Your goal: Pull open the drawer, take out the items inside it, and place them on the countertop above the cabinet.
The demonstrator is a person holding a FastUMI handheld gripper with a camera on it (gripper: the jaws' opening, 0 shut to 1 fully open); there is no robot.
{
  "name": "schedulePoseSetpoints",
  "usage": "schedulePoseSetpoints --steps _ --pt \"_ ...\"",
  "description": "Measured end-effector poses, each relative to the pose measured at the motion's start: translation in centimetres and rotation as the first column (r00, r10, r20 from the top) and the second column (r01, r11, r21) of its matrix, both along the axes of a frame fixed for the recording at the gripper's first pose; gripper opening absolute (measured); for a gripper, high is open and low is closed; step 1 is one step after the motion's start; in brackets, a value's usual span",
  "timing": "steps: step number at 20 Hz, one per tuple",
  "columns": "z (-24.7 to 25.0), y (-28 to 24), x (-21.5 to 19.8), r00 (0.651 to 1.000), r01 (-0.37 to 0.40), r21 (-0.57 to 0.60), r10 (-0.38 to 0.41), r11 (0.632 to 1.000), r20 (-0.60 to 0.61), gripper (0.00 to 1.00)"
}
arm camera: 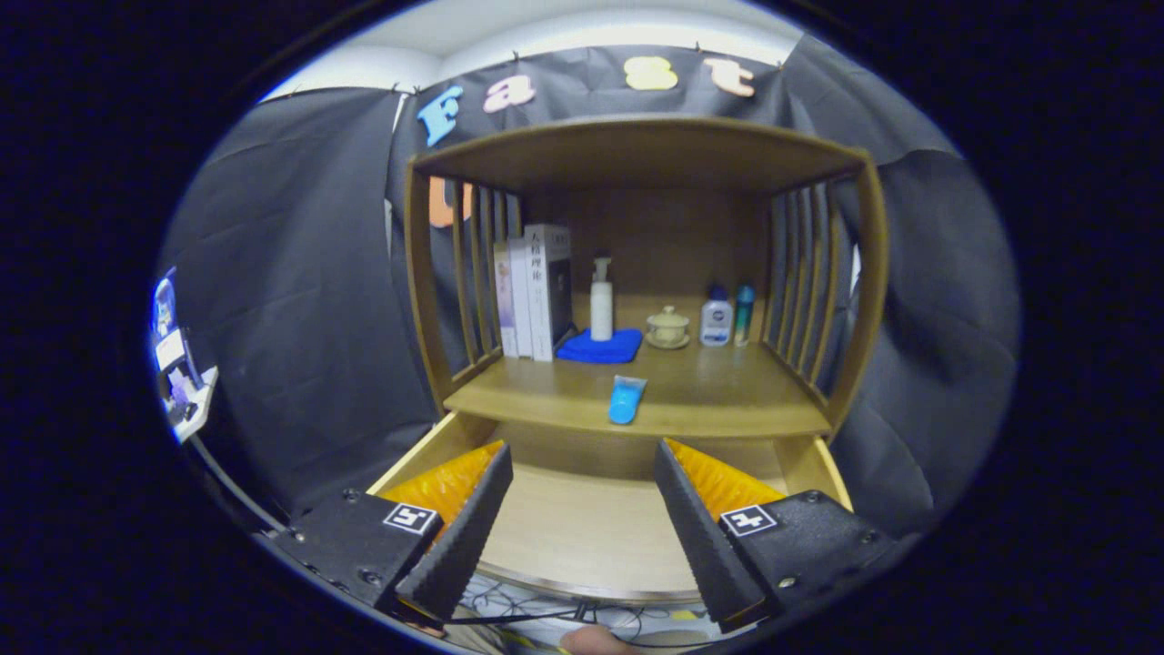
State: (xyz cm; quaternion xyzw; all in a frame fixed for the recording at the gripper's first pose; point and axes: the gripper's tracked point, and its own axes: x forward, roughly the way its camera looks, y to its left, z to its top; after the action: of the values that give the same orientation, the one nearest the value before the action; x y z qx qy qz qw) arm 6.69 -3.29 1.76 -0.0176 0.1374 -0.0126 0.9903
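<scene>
The wooden drawer (582, 537) is pulled open below the countertop (709, 400), and its bare floor shows between my fingers. My gripper (582, 464) hovers above the open drawer, open, with nothing between the fingers. A small blue item (627, 398) lies on the countertop near its front edge, beyond the fingertips. The drawer's left and right corners are hidden behind the fingers.
At the back of the countertop stand several books (534, 291), a white pump bottle (601, 305) on a blue cloth (600, 347), a small lidded cup (668, 327) and two small bottles (717, 318). Slatted side walls (477, 282) and a top shelf (637, 150) enclose the space.
</scene>
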Motion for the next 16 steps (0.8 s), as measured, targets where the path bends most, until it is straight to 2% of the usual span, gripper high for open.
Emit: schedulePoseSetpoints --steps 4,10,13,16 --pt "-2.0 0.1 -3.9 0.995 0.005 0.009 -0.006 1.000 0.104 1.00" --pt "-7.6 -0.3 -7.2 0.981 0.060 -0.102 -0.040 0.993 0.187 1.00" --pt "-11.0 -0.2 -7.7 0.979 0.060 -0.090 -0.041 0.994 0.198 1.00" --pt "-14.6 -0.9 -7.7 0.984 0.096 -0.039 -0.088 0.995 0.156 1.00"
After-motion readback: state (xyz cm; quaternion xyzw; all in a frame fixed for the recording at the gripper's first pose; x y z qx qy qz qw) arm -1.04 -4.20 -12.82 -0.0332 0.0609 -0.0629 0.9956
